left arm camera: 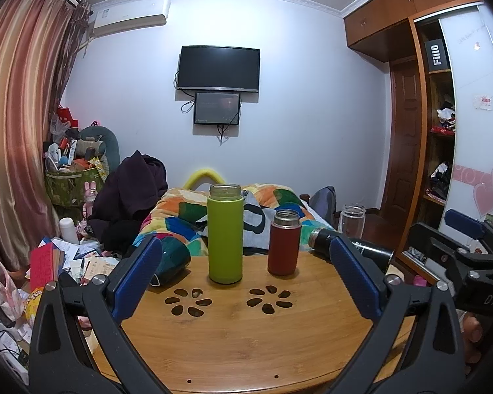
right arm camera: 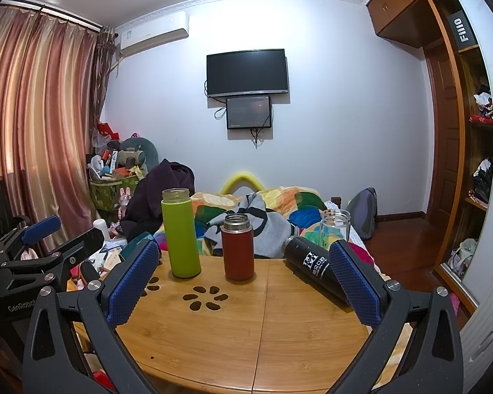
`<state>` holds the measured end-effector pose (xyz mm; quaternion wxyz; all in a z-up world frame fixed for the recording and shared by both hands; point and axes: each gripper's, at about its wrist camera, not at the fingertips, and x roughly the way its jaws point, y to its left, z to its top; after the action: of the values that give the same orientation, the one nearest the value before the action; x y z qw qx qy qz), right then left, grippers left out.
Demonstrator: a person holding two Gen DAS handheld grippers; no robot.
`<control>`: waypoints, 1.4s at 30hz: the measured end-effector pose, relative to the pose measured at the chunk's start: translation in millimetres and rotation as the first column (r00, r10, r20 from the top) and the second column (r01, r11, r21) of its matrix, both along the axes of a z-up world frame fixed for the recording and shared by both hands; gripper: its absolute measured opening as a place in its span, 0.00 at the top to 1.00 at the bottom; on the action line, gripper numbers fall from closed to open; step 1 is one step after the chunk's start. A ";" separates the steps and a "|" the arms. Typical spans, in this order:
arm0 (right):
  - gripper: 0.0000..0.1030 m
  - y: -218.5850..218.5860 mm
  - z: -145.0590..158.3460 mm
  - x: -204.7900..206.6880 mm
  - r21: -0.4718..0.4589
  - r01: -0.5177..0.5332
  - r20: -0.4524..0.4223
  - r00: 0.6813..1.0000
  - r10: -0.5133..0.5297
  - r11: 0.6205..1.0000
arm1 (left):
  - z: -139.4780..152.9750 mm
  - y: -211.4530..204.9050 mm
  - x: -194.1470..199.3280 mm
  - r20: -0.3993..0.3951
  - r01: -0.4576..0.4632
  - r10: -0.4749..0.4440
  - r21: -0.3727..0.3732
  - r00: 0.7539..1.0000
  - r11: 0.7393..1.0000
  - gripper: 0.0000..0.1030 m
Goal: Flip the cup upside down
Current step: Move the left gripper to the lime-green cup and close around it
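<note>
A tall green cup point(left arm camera: 225, 234) point(right arm camera: 180, 233) and a shorter red cup point(left arm camera: 284, 243) point(right arm camera: 237, 247) stand upright and lidless on the wooden table point(left arm camera: 246, 335) point(right arm camera: 246, 328). A black bottle point(left arm camera: 351, 249) point(right arm camera: 312, 267) lies on its side at the table's right. A dark teal cup point(left arm camera: 171, 261) lies on its side at the left. A clear glass jar point(left arm camera: 352, 219) point(right arm camera: 334, 226) stands upright behind the black bottle. My left gripper point(left arm camera: 246, 279) is open and empty, short of the cups. My right gripper point(right arm camera: 243, 282) is open and empty too.
The table has flower-shaped cut-outs point(left arm camera: 189, 300) point(right arm camera: 205, 297). A bed with a colourful blanket point(left arm camera: 233, 210) lies behind it. Clutter and papers point(left arm camera: 65, 256) fill the left side. A wardrobe point(left arm camera: 443, 131) stands at the right.
</note>
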<state>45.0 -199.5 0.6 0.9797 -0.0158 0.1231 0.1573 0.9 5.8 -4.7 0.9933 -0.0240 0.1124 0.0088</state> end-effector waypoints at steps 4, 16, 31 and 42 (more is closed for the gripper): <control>0.00 -1.6 -5.6 3.8 -0.001 0.008 -0.013 1.000 -0.008 1.000 | -4.2 7.5 21.6 -0.030 -0.007 0.007 0.001 1.000 1.000 0.00; 0.00 -31.8 -33.9 37.6 0.013 0.054 -0.104 0.993 -0.052 0.998 | -36.0 19.6 195.5 -0.264 -0.046 0.075 0.116 0.962 0.992 0.00; 0.00 -55.1 -58.6 62.3 0.009 0.099 -0.190 0.977 -0.095 0.995 | -47.3 29.2 242.4 -0.362 -0.021 0.023 0.008 0.932 1.000 0.39; 0.00 -41.9 -62.0 60.2 -0.012 0.063 -0.177 0.982 -0.064 0.998 | -34.6 -18.1 174.1 -0.402 0.247 -0.207 0.049 0.892 0.968 0.39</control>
<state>105.1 -241.4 -61.5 0.9693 -0.0008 0.2109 0.1262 175.1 -12.3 -39.3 0.9445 0.0406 0.3111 -0.0972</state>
